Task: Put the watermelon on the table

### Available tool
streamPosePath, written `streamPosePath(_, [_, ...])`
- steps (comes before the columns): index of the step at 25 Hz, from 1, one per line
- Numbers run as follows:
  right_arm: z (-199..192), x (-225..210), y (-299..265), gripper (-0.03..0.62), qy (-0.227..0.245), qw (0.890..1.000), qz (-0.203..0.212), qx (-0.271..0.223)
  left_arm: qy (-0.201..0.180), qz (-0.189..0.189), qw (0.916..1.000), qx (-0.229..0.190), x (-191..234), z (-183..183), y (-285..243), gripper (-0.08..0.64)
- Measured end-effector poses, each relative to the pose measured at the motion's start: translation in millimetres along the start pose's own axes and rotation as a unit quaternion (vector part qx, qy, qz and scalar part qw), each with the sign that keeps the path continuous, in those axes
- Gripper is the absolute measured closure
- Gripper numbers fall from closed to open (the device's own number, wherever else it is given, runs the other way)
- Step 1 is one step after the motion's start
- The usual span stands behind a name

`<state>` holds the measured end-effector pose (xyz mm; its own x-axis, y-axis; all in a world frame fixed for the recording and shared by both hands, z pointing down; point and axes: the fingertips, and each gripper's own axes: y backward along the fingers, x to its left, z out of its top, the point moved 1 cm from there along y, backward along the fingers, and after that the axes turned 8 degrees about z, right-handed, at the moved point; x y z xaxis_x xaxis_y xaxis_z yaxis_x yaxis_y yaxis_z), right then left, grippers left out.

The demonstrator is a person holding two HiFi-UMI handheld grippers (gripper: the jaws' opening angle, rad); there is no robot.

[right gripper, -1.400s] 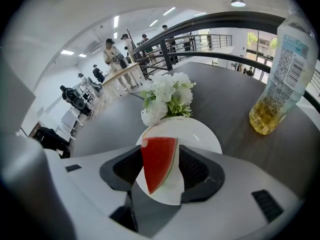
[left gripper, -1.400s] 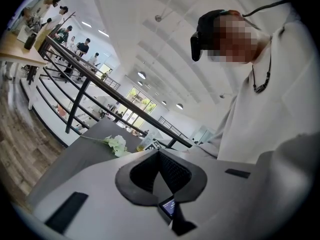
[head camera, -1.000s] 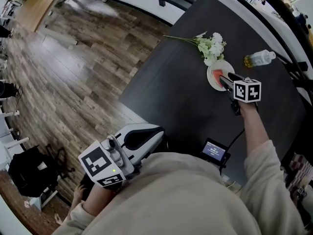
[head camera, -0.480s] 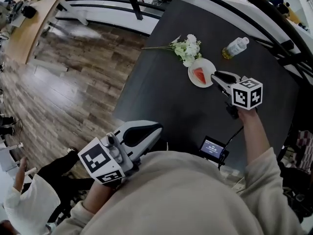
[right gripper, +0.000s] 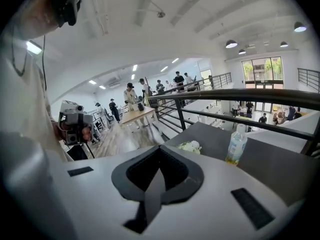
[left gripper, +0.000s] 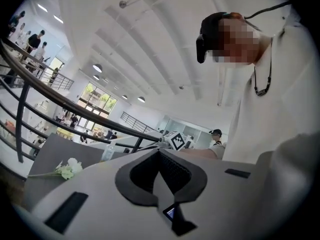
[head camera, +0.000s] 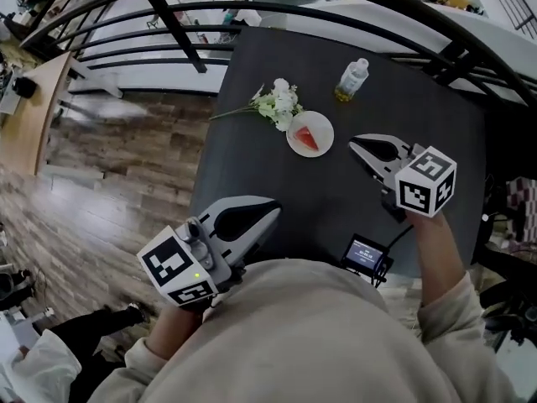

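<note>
A red watermelon slice (head camera: 309,136) lies on a small white plate (head camera: 295,145) on the dark table (head camera: 277,175). My right gripper (head camera: 354,144) hovers to the right of the plate, apart from it, shut and empty; in the right gripper view its jaws (right gripper: 160,148) meet tip to tip and the slice is hidden beneath the gripper body. My left gripper (head camera: 274,212) is held near my body over the table's near left edge, shut with nothing in it; in the left gripper view it (left gripper: 160,151) points level across the table.
White flowers (head camera: 277,103) lie just behind the plate and a clear bottle (head camera: 352,78) stands at the back. A small screen device (head camera: 367,254) sits at the near table edge. A black railing (head camera: 252,7) runs behind the table; wooden floor (head camera: 92,166) lies to the left.
My right gripper has drawn back from the plate and risen, its jaws closing empty. The watermelon stays on the plate. The left gripper lifted slightly.
</note>
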<state>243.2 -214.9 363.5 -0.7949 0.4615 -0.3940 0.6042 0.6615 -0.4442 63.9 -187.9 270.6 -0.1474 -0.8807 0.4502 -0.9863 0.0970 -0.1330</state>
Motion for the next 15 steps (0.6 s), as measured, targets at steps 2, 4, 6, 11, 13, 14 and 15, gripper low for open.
streamPosePath(2, [13,8,20,0.577,0.009,1.000,-0.011,-0.027,-0.012,-0.019,0.9997,0.002,-4,6,-10,0.554])
streamPosePath(4, [25,16,41,0.577,0.016,0.998,-0.026,-0.051,-0.024,-0.037,0.9990,0.003,-8,13,-20,0.554])
streamPosePath(6, [34,23,61,0.578,0.022,0.996,-0.041,-0.071,-0.034,-0.053,0.9980,0.004,-13,20,-29,0.554])
streamPosePath(11, [51,48,101,0.578,0.023,0.990,-0.057,-0.125,-0.054,-0.080,0.9953,0.007,-24,32,-44,0.554])
streamPosePath(13, [54,58,111,0.578,0.033,0.989,-0.061,-0.131,-0.051,-0.090,0.9946,0.002,-29,38,-46,0.554])
streamPosePath(14, [55,63,114,0.578,0.042,0.989,-0.065,-0.129,-0.048,-0.096,0.9942,-0.003,-32,43,-46,0.554])
streamPosePath(15, [56,67,117,0.578,0.053,0.988,-0.071,-0.125,-0.046,-0.103,0.9936,-0.009,-34,48,-46,0.554])
